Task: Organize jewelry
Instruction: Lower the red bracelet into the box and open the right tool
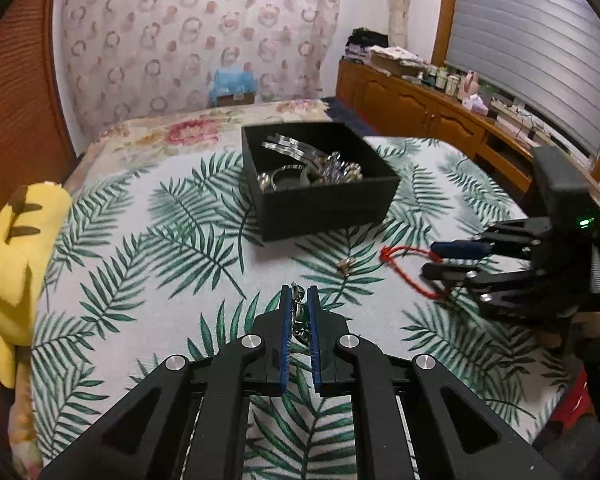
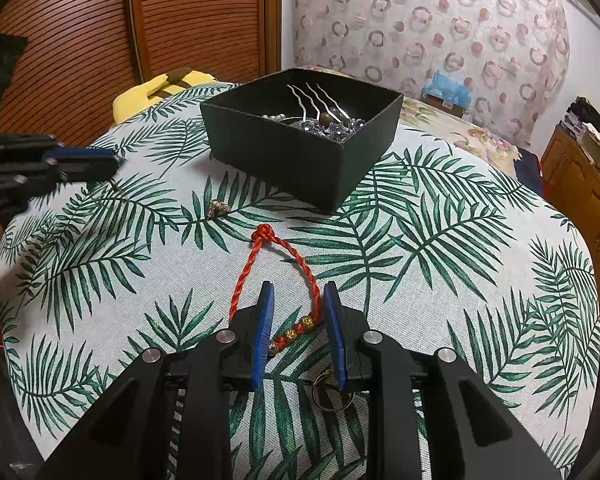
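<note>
A black box [image 1: 324, 204] [image 2: 292, 160] holding hairpins and beaded jewelry stands on the leaf-print cloth. My left gripper [image 1: 300, 300] is shut on a small metal piece of jewelry [image 1: 299, 312] just above the cloth, near the box. My right gripper [image 2: 296, 304] is open, its fingers straddling the beaded end of a red cord bracelet [image 2: 276, 276] lying on the cloth; it also shows in the left wrist view [image 1: 432, 258] over the bracelet [image 1: 400, 258]. A small gold charm [image 1: 346, 265] [image 2: 218, 209] lies between the grippers. A ring [image 2: 328, 390] lies under the right gripper.
A yellow plush toy [image 1: 16, 264] [image 2: 160, 90] lies at the cloth's edge. A wooden cabinet [image 1: 420, 108] with clutter runs along the right, and a wooden slatted door [image 2: 100, 32] stands behind. The floral bedding [image 1: 188, 128] lies beyond the box.
</note>
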Tool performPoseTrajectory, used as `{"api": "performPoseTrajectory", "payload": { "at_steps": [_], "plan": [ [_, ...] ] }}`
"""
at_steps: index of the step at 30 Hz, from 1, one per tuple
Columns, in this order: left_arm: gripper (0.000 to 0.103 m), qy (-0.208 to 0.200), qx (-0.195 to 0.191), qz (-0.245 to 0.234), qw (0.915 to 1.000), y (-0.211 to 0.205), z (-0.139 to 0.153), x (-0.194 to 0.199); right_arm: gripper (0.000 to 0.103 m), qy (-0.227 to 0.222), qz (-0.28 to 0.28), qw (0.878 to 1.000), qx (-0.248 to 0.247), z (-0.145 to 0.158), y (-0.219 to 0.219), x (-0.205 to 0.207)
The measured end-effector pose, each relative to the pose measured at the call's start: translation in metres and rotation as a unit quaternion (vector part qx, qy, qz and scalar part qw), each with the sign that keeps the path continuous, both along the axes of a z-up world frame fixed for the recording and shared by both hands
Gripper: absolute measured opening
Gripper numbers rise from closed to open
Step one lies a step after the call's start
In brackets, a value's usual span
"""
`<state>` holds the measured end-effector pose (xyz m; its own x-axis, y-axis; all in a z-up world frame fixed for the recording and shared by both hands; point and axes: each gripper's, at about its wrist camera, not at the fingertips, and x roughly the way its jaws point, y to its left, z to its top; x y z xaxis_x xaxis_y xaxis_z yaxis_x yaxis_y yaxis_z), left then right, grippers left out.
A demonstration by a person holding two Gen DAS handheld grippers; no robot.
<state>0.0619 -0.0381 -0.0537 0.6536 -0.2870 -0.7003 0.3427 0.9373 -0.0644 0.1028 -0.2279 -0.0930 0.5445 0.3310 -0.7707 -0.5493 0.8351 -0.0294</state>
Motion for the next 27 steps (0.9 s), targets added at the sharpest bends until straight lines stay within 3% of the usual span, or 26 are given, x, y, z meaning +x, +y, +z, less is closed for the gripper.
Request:
{"api": "performPoseTrajectory", "payload": {
  "at_steps": [1, 4, 7, 15, 27],
  "plan": [
    [0.007, -0.007, 0.001, 0.000, 1.0000, 0.000, 0.006, -0.003, 0.027, 0.001, 0.000, 1.000, 0.002, 0.000, 0.000, 0.001],
    [0.007, -0.019, -0.001, -0.005, 0.9998, -0.001, 0.018, -0.006, 0.010, 0.004, -0.013, 1.000, 0.005, 0.001, -0.002, 0.004],
    [0.007, -0.035, 0.000, -0.009, 0.9993, -0.003, 0.032, -0.009, 0.004, 0.019, -0.018, 0.999, 0.021, 0.002, -0.008, 0.009],
    [0.007, -0.060, -0.008, -0.018, 0.9980, -0.010, 0.054, -0.004, 0.004, -0.012, -0.011, 0.999, 0.039, 0.038, -0.006, 0.001],
    [0.007, -0.062, -0.031, -0.015, 0.9975, -0.008, 0.057, 0.022, 0.004, -0.069, 0.005, 0.996, 0.051, 0.085, 0.009, 0.005]
  ]
}}
